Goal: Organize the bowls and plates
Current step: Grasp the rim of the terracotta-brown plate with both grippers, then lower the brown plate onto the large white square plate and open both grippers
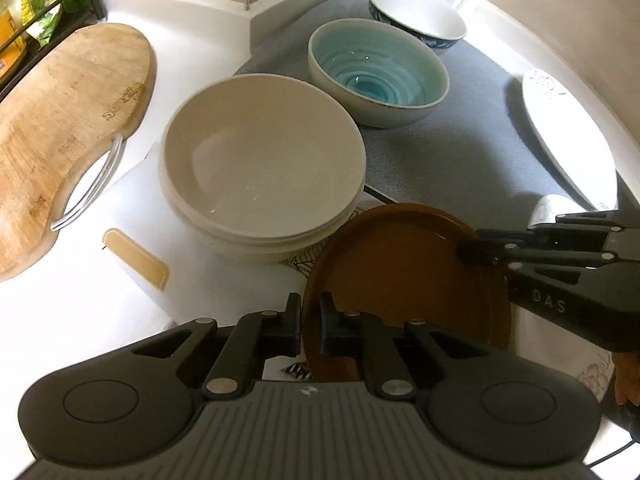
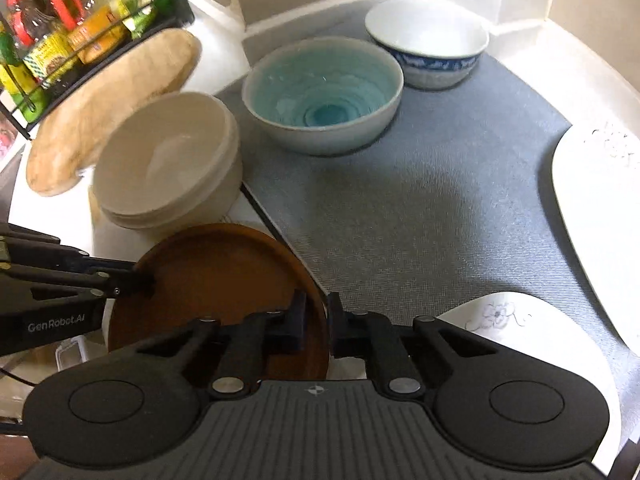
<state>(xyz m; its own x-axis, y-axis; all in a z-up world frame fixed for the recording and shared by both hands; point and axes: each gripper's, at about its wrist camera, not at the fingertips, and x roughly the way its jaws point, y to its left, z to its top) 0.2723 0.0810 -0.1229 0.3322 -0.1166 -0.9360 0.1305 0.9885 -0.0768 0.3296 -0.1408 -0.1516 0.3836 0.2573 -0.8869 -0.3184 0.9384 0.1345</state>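
A brown plate (image 1: 404, 268) is held in the air by both grippers. My left gripper (image 1: 310, 328) is shut on its near left rim. My right gripper (image 2: 318, 326) is shut on its right rim; it also shows in the left wrist view (image 1: 476, 250). The plate also shows in the right wrist view (image 2: 216, 276), with the left gripper (image 2: 144, 280) on its left edge. A stack of cream bowls (image 1: 262, 164) stands just beyond the plate. A teal bowl (image 1: 376, 76) and a blue-and-white bowl (image 1: 416, 16) stand on a grey mat (image 2: 420, 200).
A wooden cutting board (image 1: 68, 128) lies at the left. White flowered plates (image 2: 600, 208) lie at the right of the mat, one (image 2: 500, 312) just under my right gripper. A rack of packets and bottles (image 2: 64, 28) stands at the far left.
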